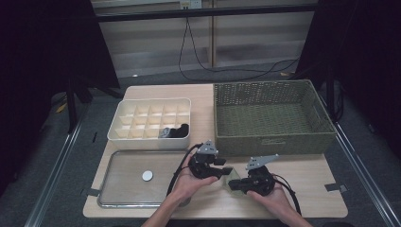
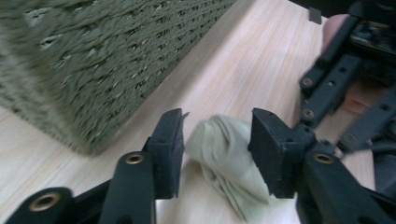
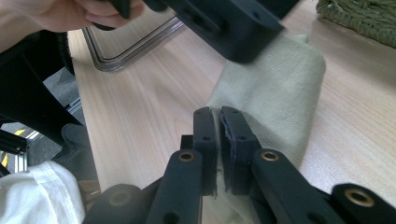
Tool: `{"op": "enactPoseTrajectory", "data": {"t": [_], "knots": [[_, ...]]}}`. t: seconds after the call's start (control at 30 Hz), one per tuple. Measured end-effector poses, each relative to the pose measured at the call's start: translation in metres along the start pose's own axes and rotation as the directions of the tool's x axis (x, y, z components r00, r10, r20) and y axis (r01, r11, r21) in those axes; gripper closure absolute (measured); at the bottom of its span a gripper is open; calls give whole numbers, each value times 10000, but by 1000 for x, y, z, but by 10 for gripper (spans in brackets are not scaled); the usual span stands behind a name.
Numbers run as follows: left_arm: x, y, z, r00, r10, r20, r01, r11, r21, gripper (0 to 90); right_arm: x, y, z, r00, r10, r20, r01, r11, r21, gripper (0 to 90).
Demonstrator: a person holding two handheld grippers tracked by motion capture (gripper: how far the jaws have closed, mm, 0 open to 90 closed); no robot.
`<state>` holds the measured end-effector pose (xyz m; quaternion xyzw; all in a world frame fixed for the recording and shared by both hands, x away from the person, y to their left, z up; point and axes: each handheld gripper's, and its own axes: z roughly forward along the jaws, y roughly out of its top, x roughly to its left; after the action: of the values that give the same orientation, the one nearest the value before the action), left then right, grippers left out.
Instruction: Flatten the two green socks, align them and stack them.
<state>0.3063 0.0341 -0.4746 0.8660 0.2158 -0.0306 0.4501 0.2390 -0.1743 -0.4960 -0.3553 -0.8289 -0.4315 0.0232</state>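
A pale green folded cloth (image 3: 275, 88) lies on the wooden table near its front edge, between my two grippers (image 1: 231, 179). My right gripper (image 3: 218, 122) is shut on the cloth's near edge, with a thin fold pinched between its jaws. My left gripper (image 2: 217, 135) hovers over the cloth's other end (image 2: 224, 158); its jaws stand apart on either side of the bunched fabric and the pads do not press it. In the high view the left gripper (image 1: 226, 167) and the right gripper (image 1: 235, 185) sit close together, each in a hand.
A green woven basket (image 1: 272, 142) stands behind the grippers at the right. A white compartment box (image 1: 142, 137) with dark items (image 1: 176, 131) in one cell is at the back left. In front of it lies a metal tray (image 1: 127, 189) holding a small white disc (image 1: 147, 176).
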Motion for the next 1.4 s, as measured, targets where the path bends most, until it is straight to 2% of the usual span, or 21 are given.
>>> {"op": "enactPoseTrajectory", "data": {"t": [0.03,0.07,0.1,0.33,0.43,0.7,0.9,1.0,1.1,1.13,1.17,1.37,1.4], "knots": [[0,0,3,9999,134,-14,-134,9998,120,518,0,-1,0,10000,-55,-23,55,10000,-18,856],[-2,1,7,9994,262,-240,-254,9992,318,510,0,-1,-1,10000,-51,-39,50,10000,-12,855],[-2,1,9,9995,304,-115,-298,9984,477,494,0,-1,-1,10000,-66,-45,66,10000,-7,854],[3,-8,9,9999,46,-157,-37,9985,546,497,1,-4,-7,9995,-249,179,249,9997,10,822],[5,-12,7,9998,-178,11,177,9982,581,492,-2,-5,-11,9994,-239,256,239,9997,-6,814],[6,-14,6,9982,-343,486,310,9973,668,468,-4,-5,-14,9993,-170,334,170,9999,-12,784],[4,-16,1,9973,-397,625,349,9965,758,430,-5,-6,-16,9991,-135,391,134,9999,6,782],[3,-18,4,9974,-432,569,382,9956,861,430,-6,-5,-15,9993,-108,352,107,9999,36,790],[4,-18,6,9960,-477,758,402,9944,974,431,-7,-6,-14,9994,-89,345,88,10000,32,799],[5,-18,6,9962,-379,784,295,9940,1052,432,-7,-6,-14,9993,-46,368,45,10000,35,803],[5,-19,6,9950,-515,854,430,9942,988,436,-7,-6,-14,9993,-47,361,46,10000,40,808],[6,-21,9,9924,-575,1090,453,9928,1109,457,-8,-8,-13,9994,28,347,-31,10000,81,826],[7,-22,9,9907,-565,1235,423,9925,1147,468,-7,-8,-13,9993,-63,375,60,10000,73,828]]}}
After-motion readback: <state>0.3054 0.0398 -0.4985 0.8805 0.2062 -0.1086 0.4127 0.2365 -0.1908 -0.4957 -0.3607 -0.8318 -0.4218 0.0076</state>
